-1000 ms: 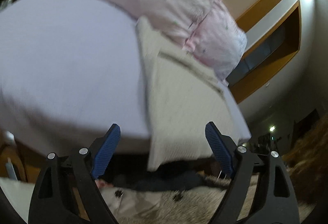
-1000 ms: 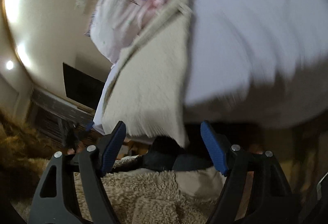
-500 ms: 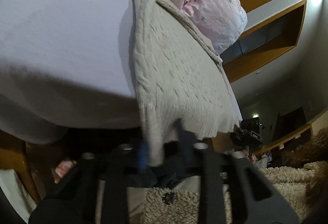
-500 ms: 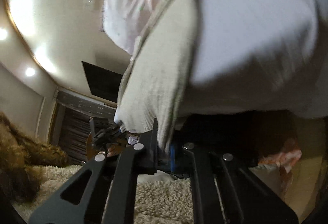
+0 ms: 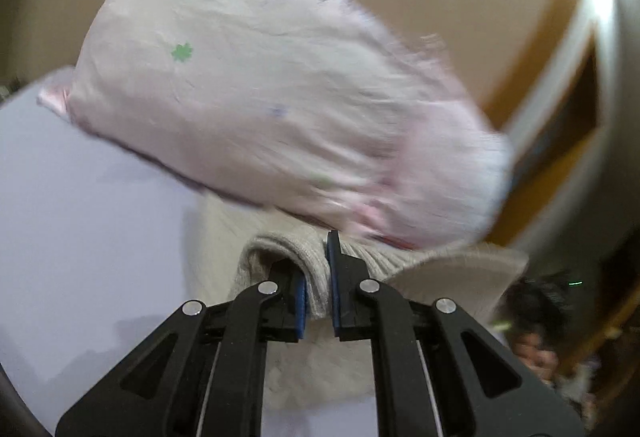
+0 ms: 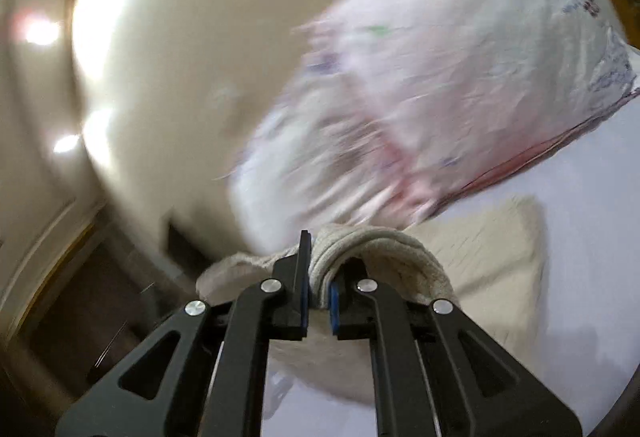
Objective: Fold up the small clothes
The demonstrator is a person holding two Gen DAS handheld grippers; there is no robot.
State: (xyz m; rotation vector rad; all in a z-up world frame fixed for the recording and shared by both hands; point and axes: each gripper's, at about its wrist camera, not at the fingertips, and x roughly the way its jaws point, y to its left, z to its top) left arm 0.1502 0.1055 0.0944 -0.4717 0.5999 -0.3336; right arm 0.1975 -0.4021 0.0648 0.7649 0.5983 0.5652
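A cream knitted garment (image 5: pixel 320 377) lies on the white bed sheet (image 5: pixel 88 237). My left gripper (image 5: pixel 318 289) is shut on a bunched edge of it, which is lifted and folded over toward the pillow. My right gripper (image 6: pixel 319 289) is shut on the other end of the same lifted edge of the garment (image 6: pixel 480 269). The knit drapes over both sets of fingers. Both views are blurred by motion.
A large pink patterned pillow (image 5: pixel 260 109) lies just beyond the garment, also in the right wrist view (image 6: pixel 460 85). The bed's right edge, a wooden wall panel (image 5: pixel 560 125) and room clutter are beyond. Ceiling lights (image 6: pixel 40 31) show at left.
Both grippers went from open below the bed's edge to shut on the garment's hanging hem, then lifted it up and forward over the bed toward the pillow.
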